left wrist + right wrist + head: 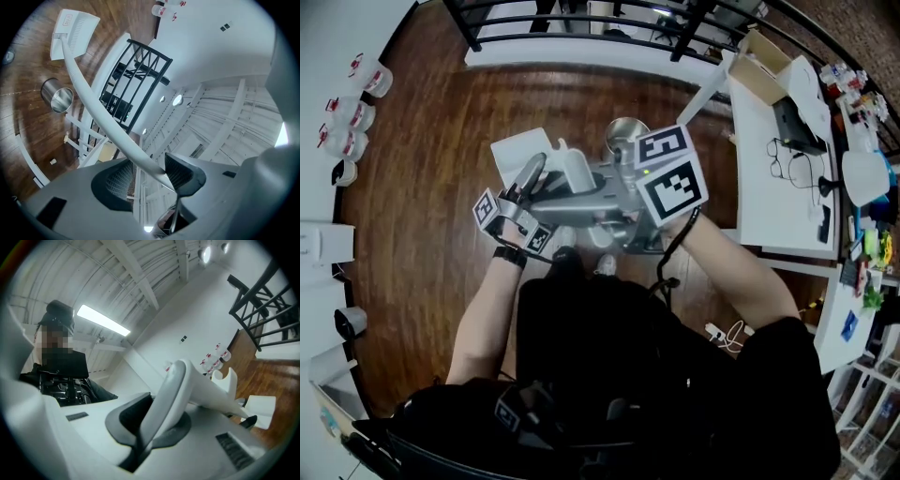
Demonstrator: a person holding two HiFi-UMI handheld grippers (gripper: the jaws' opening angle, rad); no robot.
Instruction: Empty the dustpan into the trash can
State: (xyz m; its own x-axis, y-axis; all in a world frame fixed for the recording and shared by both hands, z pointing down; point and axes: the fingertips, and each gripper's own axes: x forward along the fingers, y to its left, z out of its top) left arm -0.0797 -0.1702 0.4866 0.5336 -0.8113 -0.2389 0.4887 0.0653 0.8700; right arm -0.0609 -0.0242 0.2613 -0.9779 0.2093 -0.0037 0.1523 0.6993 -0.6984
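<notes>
A white dustpan (517,155) hangs low over the wood floor, close to a round metal trash can (623,134). In the left gripper view the dustpan (72,33) is at the top left, the trash can (57,96) below it, and its long white handle (93,103) curves back into my left gripper (147,171), which is shut on it. My left gripper (534,183) is left of centre in the head view. My right gripper (591,192) is shut on the handle's grey-and-white grip (168,399), seen between the jaws of the right gripper (154,423). Past it the dustpan (260,411) shows.
A black railing (581,19) runs along the far side of the floor. A white table (778,187) with a box and glasses stands at the right. Several small bottles (352,112) line a white counter at the left. The person's shoes (565,251) are just behind the grippers.
</notes>
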